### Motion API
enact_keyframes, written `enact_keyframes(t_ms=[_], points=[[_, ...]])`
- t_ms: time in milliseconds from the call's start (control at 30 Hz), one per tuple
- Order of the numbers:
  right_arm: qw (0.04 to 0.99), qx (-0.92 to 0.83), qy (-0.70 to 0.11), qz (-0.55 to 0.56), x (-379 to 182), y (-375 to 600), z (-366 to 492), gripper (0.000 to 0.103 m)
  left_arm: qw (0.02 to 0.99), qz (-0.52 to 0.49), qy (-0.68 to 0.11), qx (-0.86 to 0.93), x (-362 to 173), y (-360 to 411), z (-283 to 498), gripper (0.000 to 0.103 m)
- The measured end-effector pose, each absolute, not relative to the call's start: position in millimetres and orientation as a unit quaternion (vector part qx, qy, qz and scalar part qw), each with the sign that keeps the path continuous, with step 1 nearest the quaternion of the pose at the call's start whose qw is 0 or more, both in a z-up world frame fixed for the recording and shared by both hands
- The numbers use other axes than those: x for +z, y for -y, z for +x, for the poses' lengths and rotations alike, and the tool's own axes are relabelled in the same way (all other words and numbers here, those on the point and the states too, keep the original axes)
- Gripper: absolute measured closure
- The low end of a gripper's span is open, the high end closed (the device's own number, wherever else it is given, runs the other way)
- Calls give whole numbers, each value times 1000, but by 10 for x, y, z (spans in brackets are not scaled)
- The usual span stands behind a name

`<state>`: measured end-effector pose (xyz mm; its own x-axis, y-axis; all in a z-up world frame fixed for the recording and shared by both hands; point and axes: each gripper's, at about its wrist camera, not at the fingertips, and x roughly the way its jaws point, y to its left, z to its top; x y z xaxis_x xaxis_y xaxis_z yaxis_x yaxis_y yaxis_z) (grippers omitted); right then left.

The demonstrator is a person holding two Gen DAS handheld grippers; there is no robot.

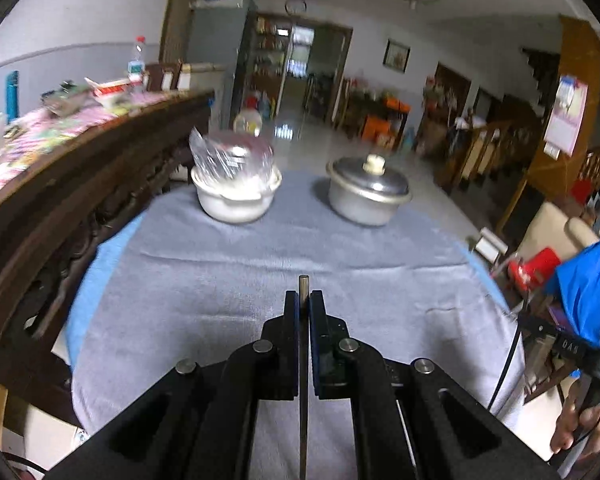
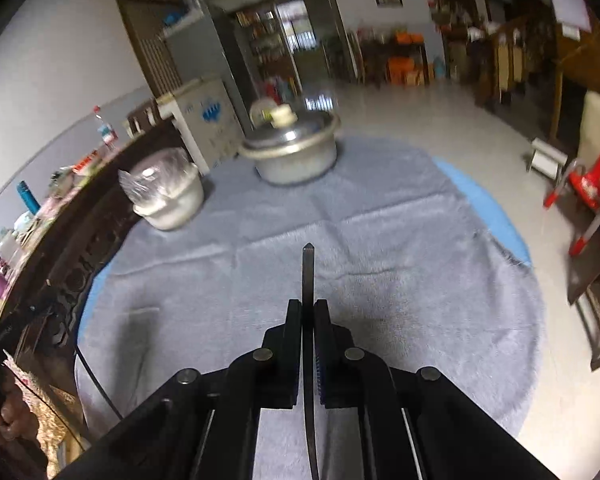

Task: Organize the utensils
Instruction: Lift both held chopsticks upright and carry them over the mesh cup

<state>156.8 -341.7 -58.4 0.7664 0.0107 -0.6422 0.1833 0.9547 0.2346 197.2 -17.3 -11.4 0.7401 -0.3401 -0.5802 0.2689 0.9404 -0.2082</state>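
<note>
Each clamped on a thin utensil lying along its line and pointing up-table: left tool (image 1: pixel 304 300) on a flat-ended handle (image 1: pixel 303 284), right tool (image 2: pixel 308 308) on a pointed one (image 2: pixel 308 272), metal pot (image 2: pixel 294 152) ahead.

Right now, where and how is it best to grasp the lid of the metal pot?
Probably by the cream knob at the centre of the lid, coming straight from above. The knob stands upright and narrow enough for two fingers, while the dome is wide and smooth. Both grippers already hold thin utensils, so one must be freed first.
</note>
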Motion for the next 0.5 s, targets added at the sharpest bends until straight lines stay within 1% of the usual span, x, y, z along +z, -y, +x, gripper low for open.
enact_keyframes(t_ms=[67,233,400,500], points=[[940,-44,-307,140,-456,3308,1314,96,937,-61,-303,-164,-51,139,1794,98],[955,-41,-257,146,-300,3129,898,96,948,-72,-260,-167,132,48,1370,98],[964,-44,-222,137,-173,2961,596,96,951,-84,-242,-173,223,29,1135,98],[968,-46,-209,129,-117,2860,461,96,952,-79,-244,-169,221,64,1045,98]])
